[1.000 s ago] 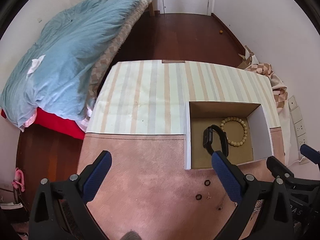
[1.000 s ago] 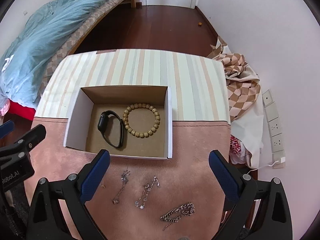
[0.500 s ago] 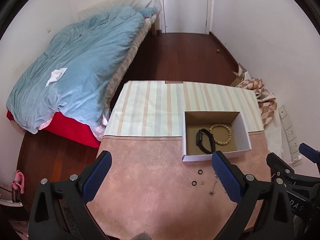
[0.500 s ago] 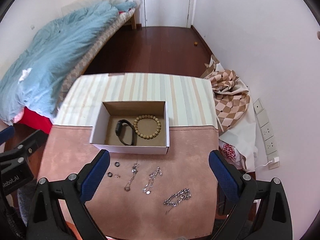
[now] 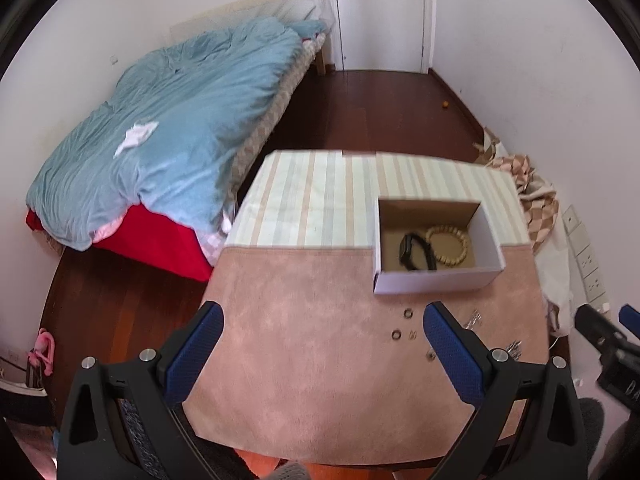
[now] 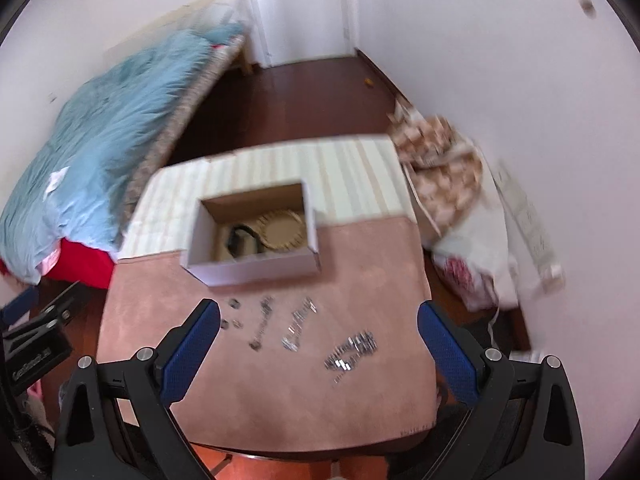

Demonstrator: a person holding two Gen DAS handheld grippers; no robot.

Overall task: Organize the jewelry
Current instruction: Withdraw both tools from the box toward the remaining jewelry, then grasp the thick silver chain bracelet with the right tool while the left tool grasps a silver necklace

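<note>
Both grippers had drawn back from the table. Left wrist: left gripper spread wide, empty; white cardboard box ahead-right. Right wrist, blurred: right gripper agape, empty; silver chain bracelet between its fingers.

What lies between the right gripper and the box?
In the right wrist view, loose jewelry: small rings, two earrings and a chain bracelet, below the box.

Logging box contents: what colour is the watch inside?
Black watch, clearest in the left wrist view.
</note>
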